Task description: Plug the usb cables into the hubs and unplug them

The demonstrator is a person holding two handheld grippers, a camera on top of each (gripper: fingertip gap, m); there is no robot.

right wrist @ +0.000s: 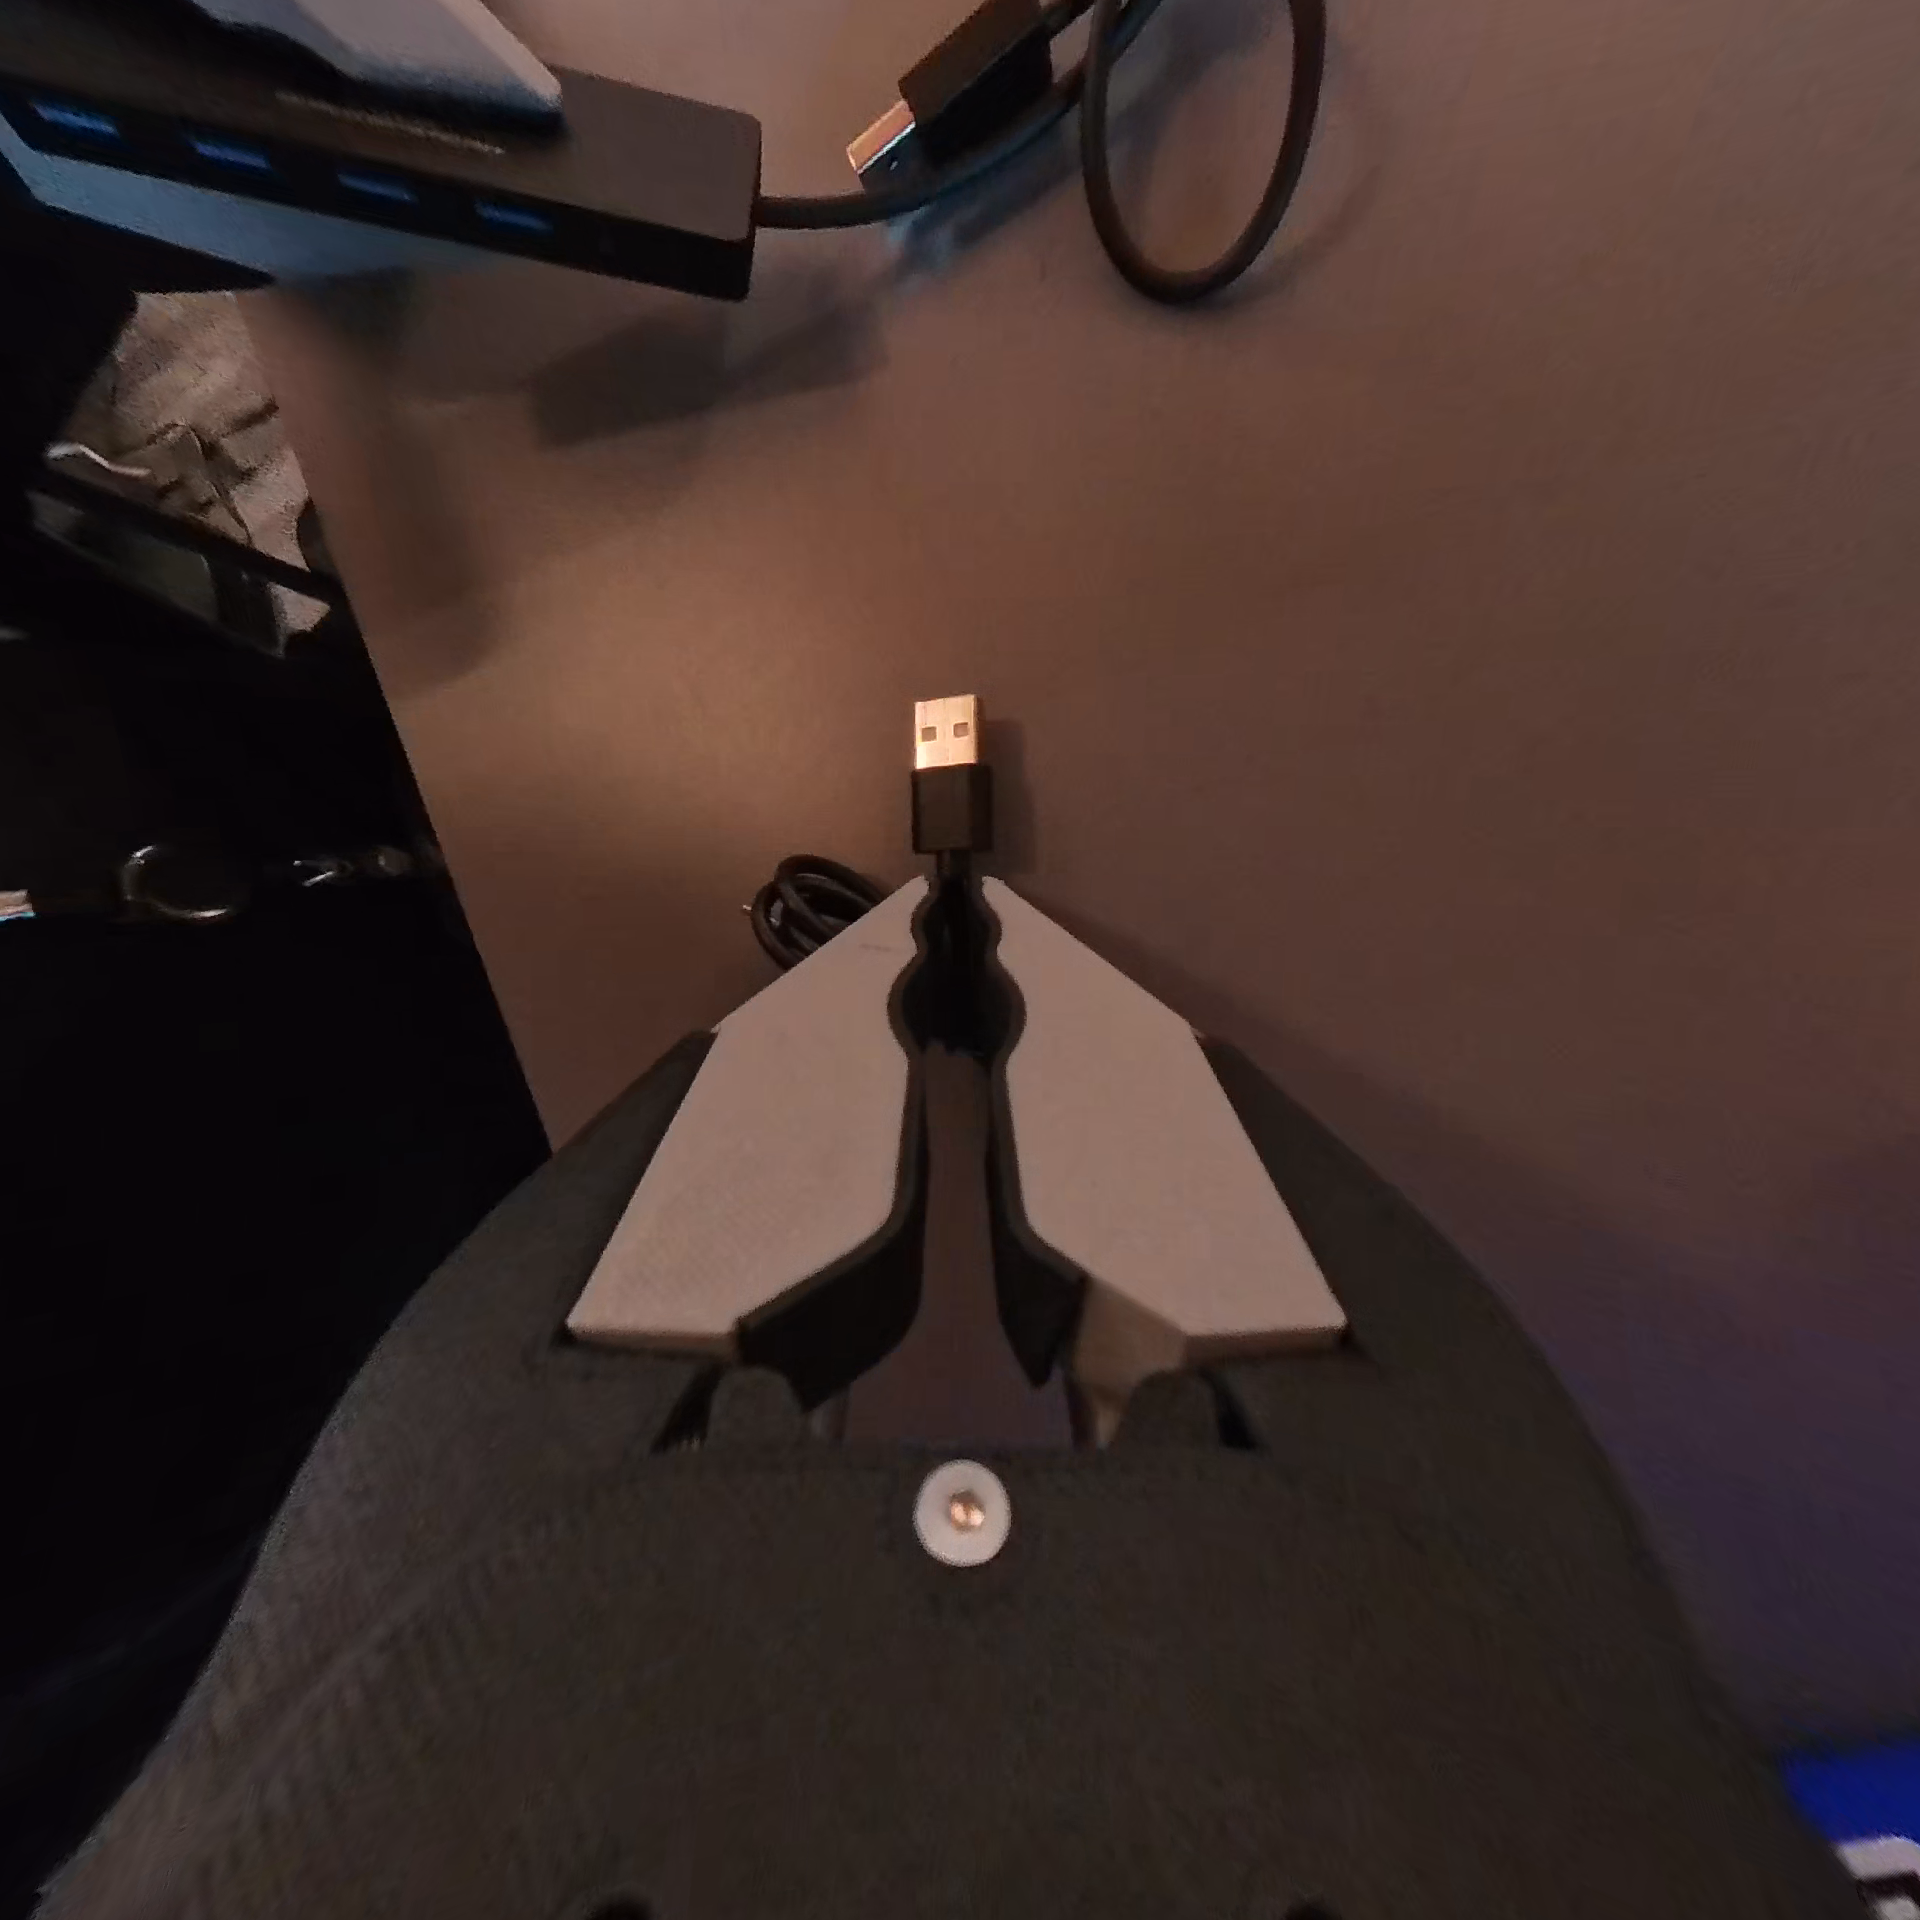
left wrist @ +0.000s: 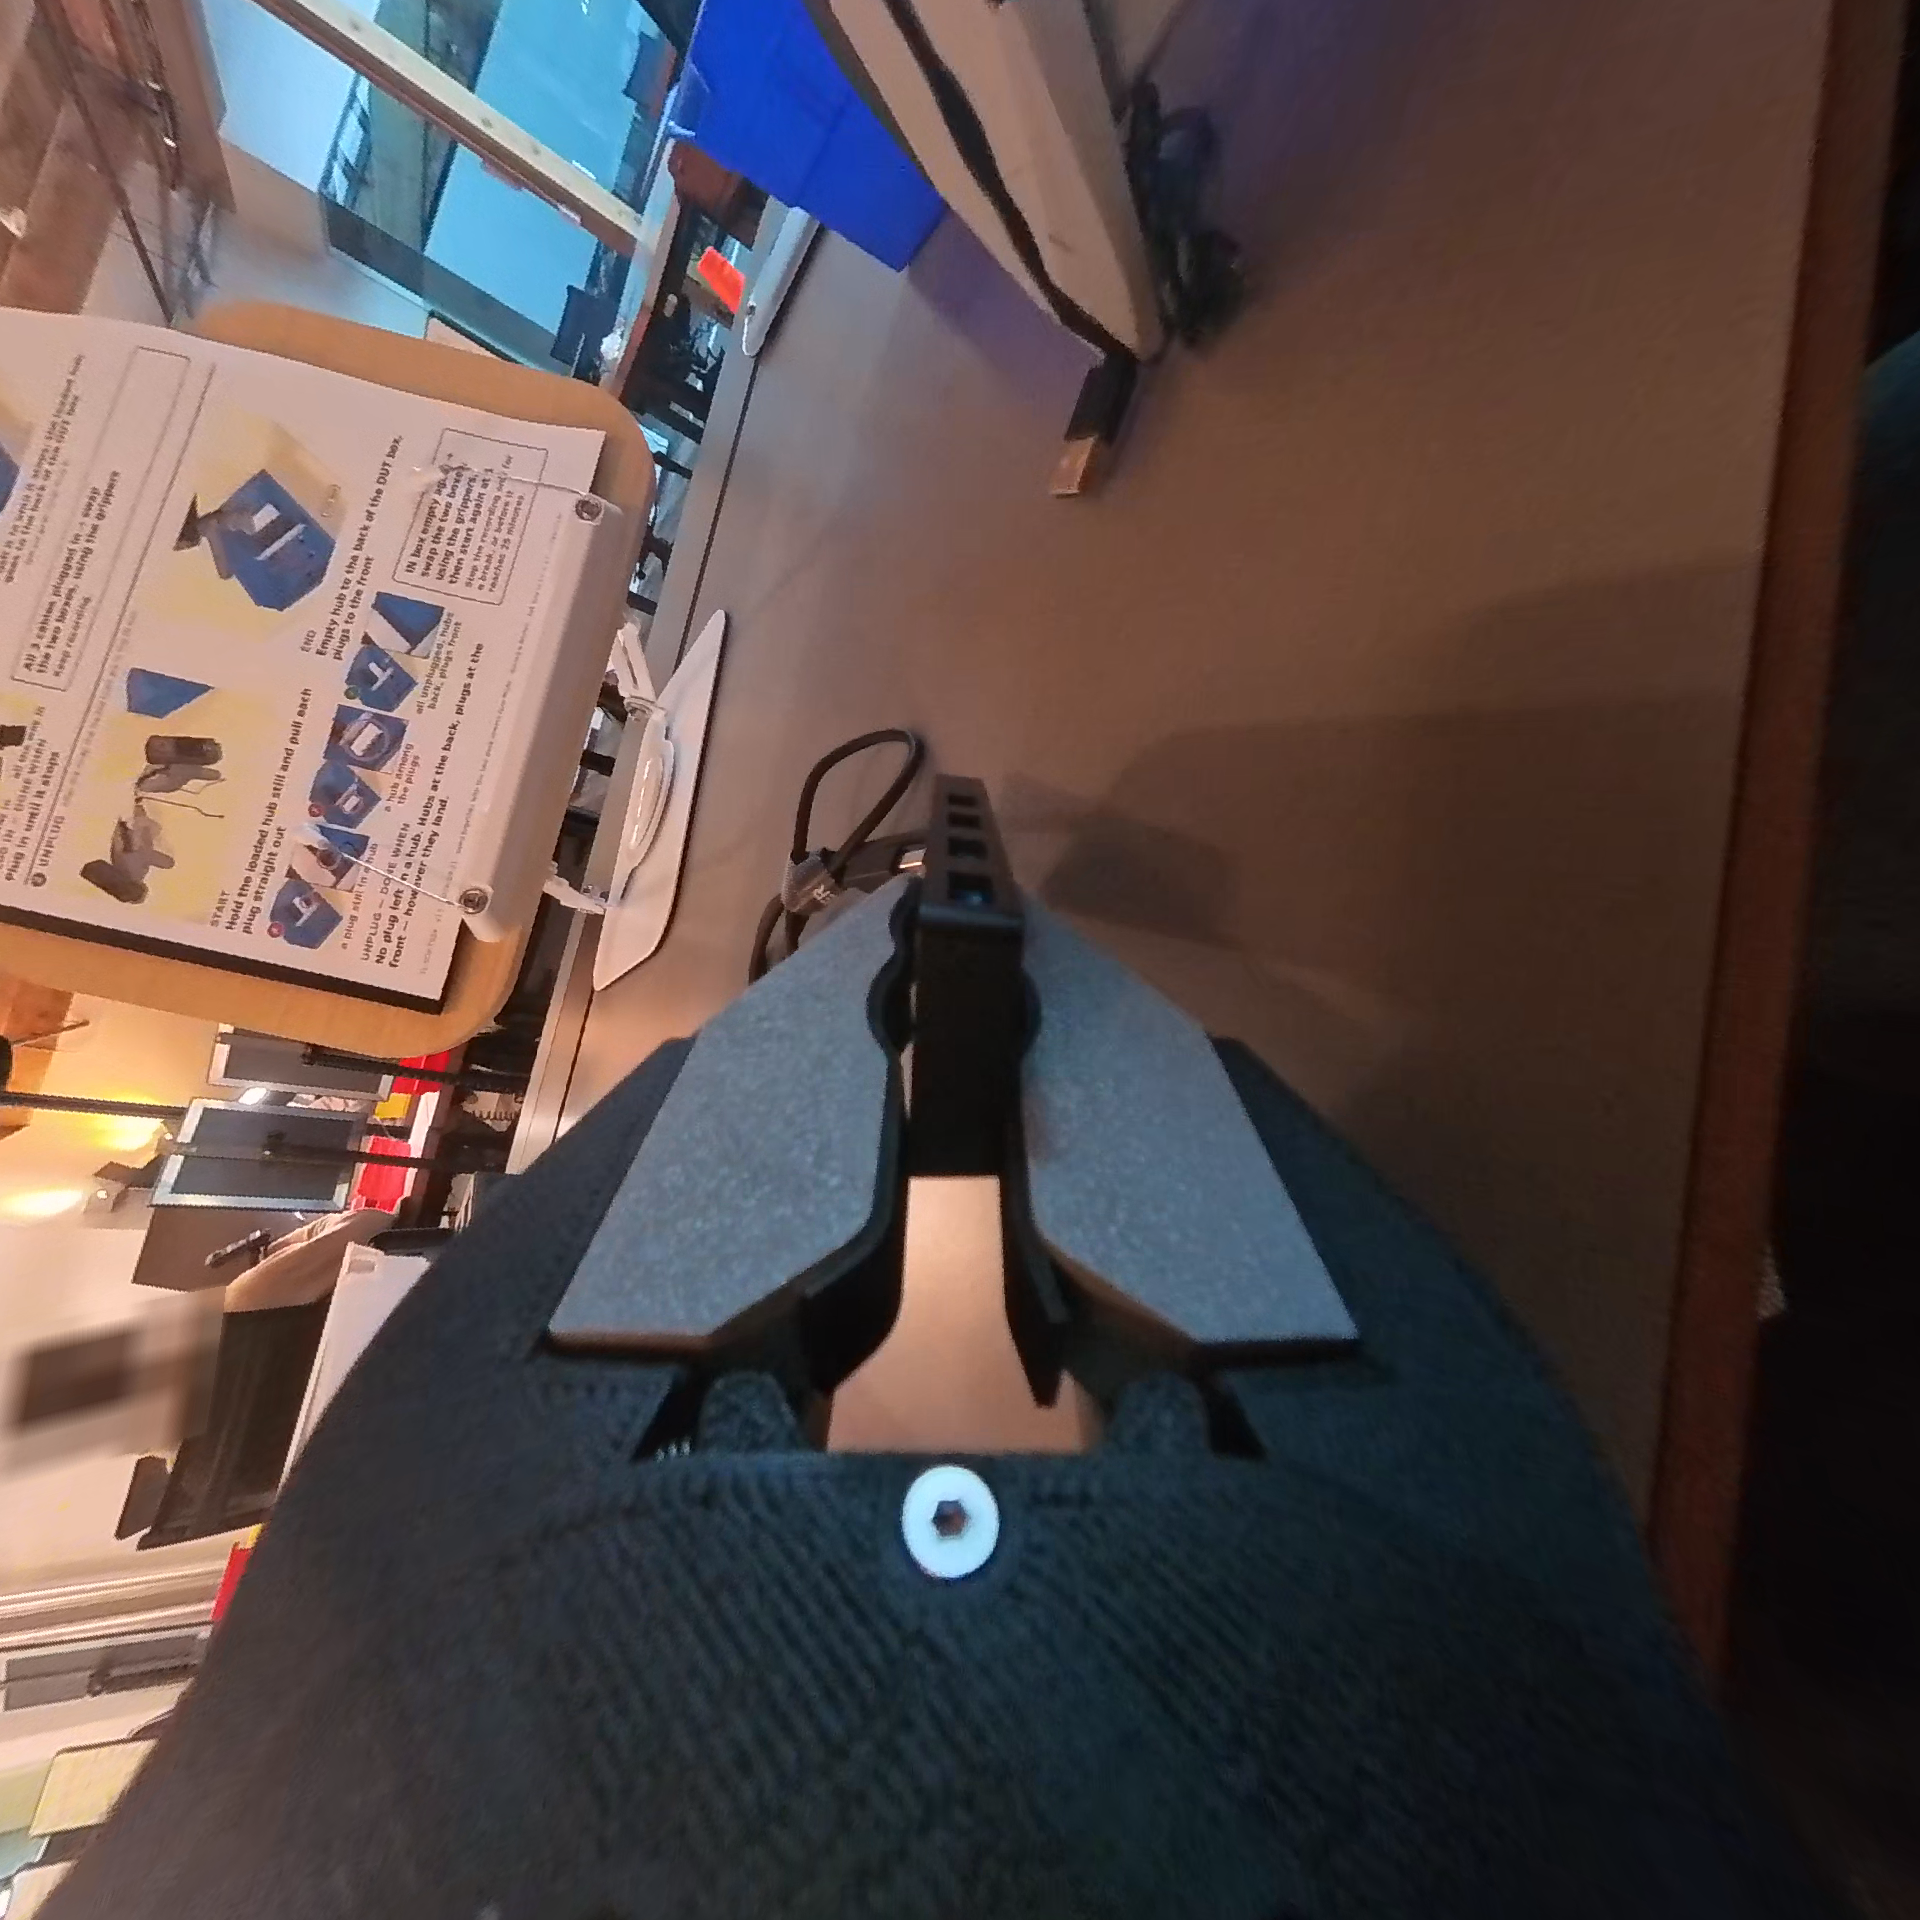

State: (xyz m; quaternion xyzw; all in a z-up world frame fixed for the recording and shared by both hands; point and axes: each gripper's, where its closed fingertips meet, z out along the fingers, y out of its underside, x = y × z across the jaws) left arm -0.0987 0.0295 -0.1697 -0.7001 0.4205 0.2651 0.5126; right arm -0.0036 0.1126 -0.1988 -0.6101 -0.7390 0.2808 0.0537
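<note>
In the left wrist view my left gripper (left wrist: 966,914) is shut on a black USB hub (left wrist: 964,1029), held on edge above the table with its row of ports (left wrist: 964,831) facing up. The hub's own cable (left wrist: 831,821) coils behind it. In the right wrist view my right gripper (right wrist: 951,883) is shut on the cable just behind a black USB plug (right wrist: 948,769), whose metal tip points forward. The hub (right wrist: 416,197) shows at the top left with several blue ports, well apart from the plug. The right gripper's plug (left wrist: 1086,457) also shows in the left wrist view.
A grey-brown table (left wrist: 1351,727) has a wooden edge (left wrist: 1766,831). An instruction sheet on a wooden board (left wrist: 291,665) and a white stand (left wrist: 665,790) are at the left. A blue bin (left wrist: 790,135) is far back. The hub's own plug (right wrist: 935,104) and cable loop (right wrist: 1195,156) lie on the table. Left tips to right tips: about 15 centimeters.
</note>
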